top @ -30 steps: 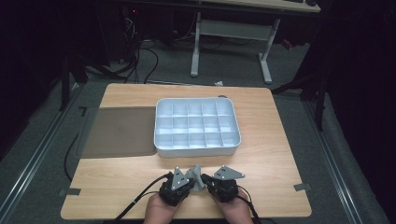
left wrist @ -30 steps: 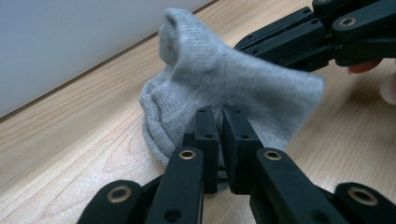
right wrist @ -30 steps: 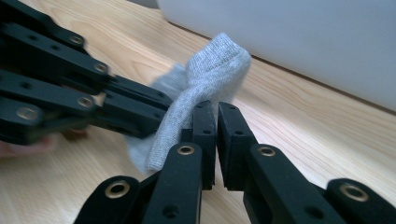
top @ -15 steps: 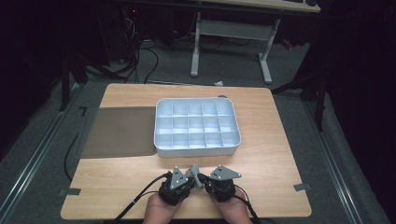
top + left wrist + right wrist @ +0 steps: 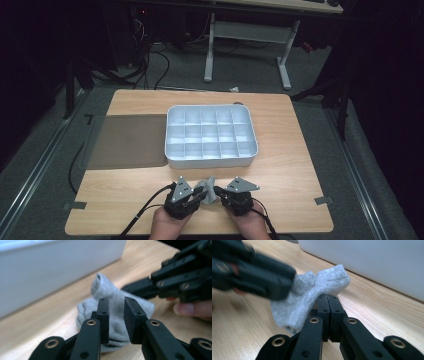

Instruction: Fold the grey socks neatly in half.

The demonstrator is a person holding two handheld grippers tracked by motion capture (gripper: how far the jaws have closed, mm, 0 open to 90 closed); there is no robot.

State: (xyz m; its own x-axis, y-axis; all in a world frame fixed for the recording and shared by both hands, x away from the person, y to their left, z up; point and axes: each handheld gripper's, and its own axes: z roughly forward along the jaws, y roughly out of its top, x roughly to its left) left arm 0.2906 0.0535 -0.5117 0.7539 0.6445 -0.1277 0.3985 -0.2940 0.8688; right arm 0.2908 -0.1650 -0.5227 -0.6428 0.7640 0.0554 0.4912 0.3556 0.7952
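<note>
A small grey sock lies bunched on the table near its front edge, between the two grippers and just in front of the tray.

In the left gripper view, the left gripper has its jaws a little apart, with the sock showing through the gap and beyond the tips; I cannot tell whether the pads touch the fabric. The right gripper reaches the sock's far side there, a fingertip showing beside it.

In the right gripper view, the right gripper has its jaws pressed together. The sock sits just beyond and left of the tips; whether any cloth is pinched between them cannot be told. The left gripper, blurred, overlaps the sock's left side.

From the high view, both hands hold the grippers close together at the table's near edge, the left and the right angled toward each other.

The table is light wood. The tray is white with many empty compartments, and a dark mat lies to its left, touching it. Beyond the table, grey carpet, cables and the white legs of a desk stand in a dim room.
</note>
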